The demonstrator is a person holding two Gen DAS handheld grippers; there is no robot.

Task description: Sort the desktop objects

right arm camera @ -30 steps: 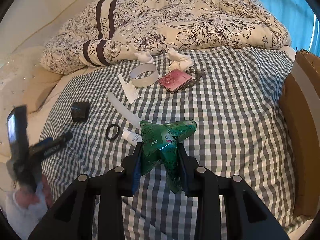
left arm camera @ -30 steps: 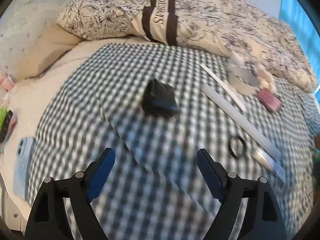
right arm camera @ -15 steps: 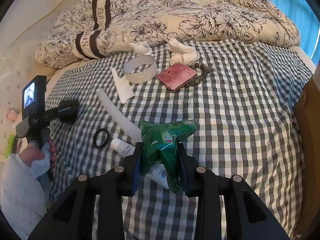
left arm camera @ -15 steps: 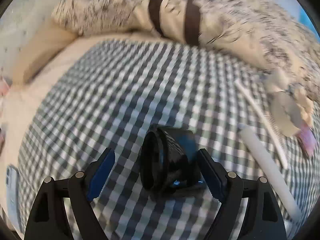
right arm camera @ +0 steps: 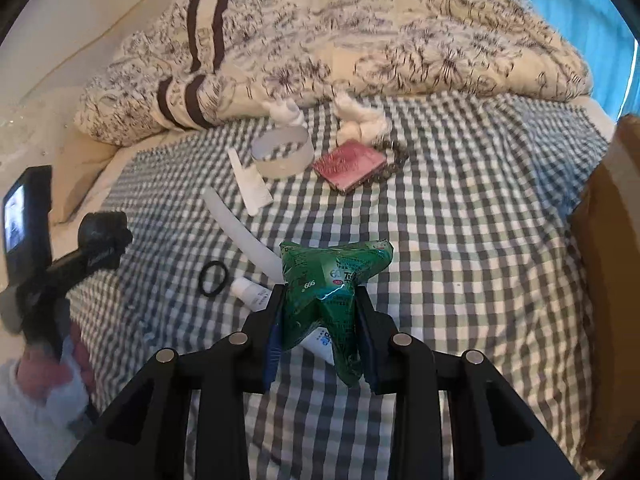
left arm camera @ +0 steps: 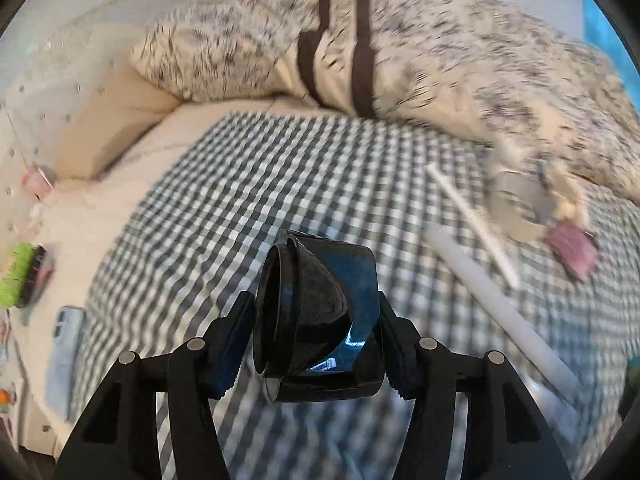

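— Closed now, is it? A second back the left gripper (left arm camera: 316, 332) stood spread, with the black object far off at twelve o'clock.

— Yes. Its jaws pinch the black glossy case (left arm camera: 320, 320), lid hinged up toward nine o'clock, raised just off the checked cloth (left arm camera: 240, 184).

— And the other hand?

— The right gripper (right arm camera: 320, 332) is pressed onto a crumpled green packet (right arm camera: 328, 292), long axis running six to twelve, carried over the cloth.

— What remains lying there?

— From the right wrist view: a black hair tie (right arm camera: 214, 279) and a small white tube (right arm camera: 250, 292) at ten o'clock, a long white stick (right arm camera: 240, 232) above them, a tape roll (right arm camera: 282, 152) and a pink wallet (right arm camera: 349, 165) near twelve.

— Which arm is nearer those?

— The right, I judge; the tube lies just left of its fingers, yet both grippers are full, so something must be set down first. A cardboard box (right arm camera: 604, 280) at three o'clock may be the spot.
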